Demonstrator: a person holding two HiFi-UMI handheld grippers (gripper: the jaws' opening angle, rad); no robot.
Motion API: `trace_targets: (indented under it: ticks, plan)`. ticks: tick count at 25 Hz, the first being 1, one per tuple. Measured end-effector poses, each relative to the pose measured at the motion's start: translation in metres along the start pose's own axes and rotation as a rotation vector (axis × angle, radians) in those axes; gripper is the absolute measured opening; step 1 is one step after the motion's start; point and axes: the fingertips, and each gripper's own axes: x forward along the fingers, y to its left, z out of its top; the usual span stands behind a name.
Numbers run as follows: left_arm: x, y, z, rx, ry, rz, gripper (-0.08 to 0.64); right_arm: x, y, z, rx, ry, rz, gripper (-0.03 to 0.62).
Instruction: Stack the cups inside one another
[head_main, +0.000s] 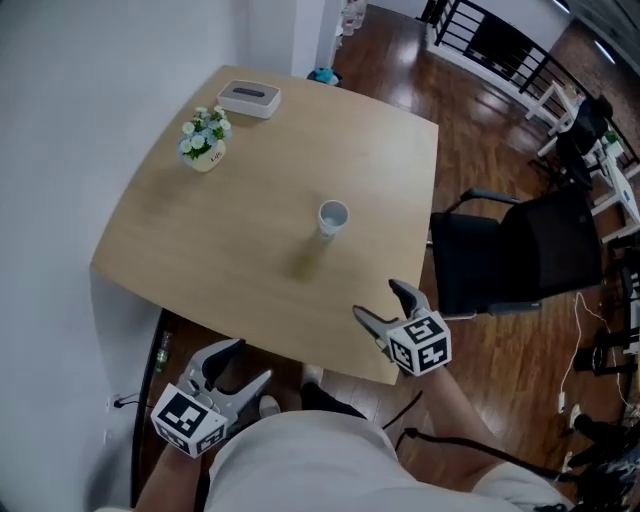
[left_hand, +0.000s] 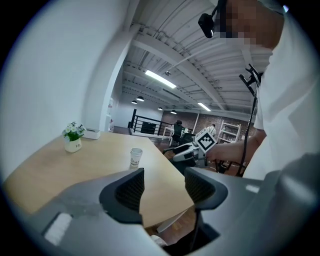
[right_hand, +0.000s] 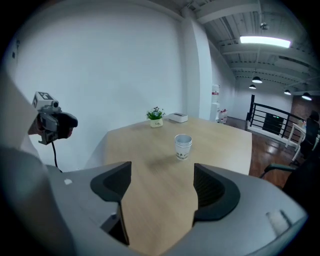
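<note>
A white paper cup stack (head_main: 333, 217) stands upright near the middle of the wooden table (head_main: 250, 260); its layered rims show in the right gripper view (right_hand: 183, 146), and the left gripper view shows it too (left_hand: 135, 156). My right gripper (head_main: 383, 303) hovers open over the table's near right edge, well short of the cup. My left gripper (head_main: 238, 365) is open and held low, off the table's near edge by my lap. Nothing is between either pair of jaws. In the left gripper view the right gripper (left_hand: 175, 154) shows past the table.
A small potted flower (head_main: 204, 137) and a white box (head_main: 249, 98) sit at the table's far left. A black office chair (head_main: 520, 255) stands right of the table. A white wall runs along the left.
</note>
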Motion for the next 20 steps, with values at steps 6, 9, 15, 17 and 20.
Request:
trace_targets:
  ticks: [6, 9, 15, 17, 20]
  plan:
    - [-0.048, -0.012, -0.014, 0.022, -0.061, -0.036, 0.272, -0.085, 0.069, -0.025, 0.025, -0.028, -0.046, 0.387]
    - [-0.065, -0.018, -0.037, 0.005, -0.065, -0.061, 0.272, -0.120, 0.100, -0.037, 0.033, -0.032, -0.070, 0.387]
    - [-0.072, -0.038, -0.055, 0.001, -0.064, -0.094, 0.272, -0.159, 0.135, -0.054, 0.019, -0.041, -0.081, 0.387]
    - [-0.069, -0.049, -0.049, 0.013, -0.083, -0.085, 0.272, -0.168, 0.133, -0.055, 0.000, -0.053, -0.077, 0.387]
    - [-0.064, -0.067, -0.040, 0.020, -0.109, -0.053, 0.272, -0.184, 0.125, -0.055, -0.035, -0.073, -0.068, 0.387]
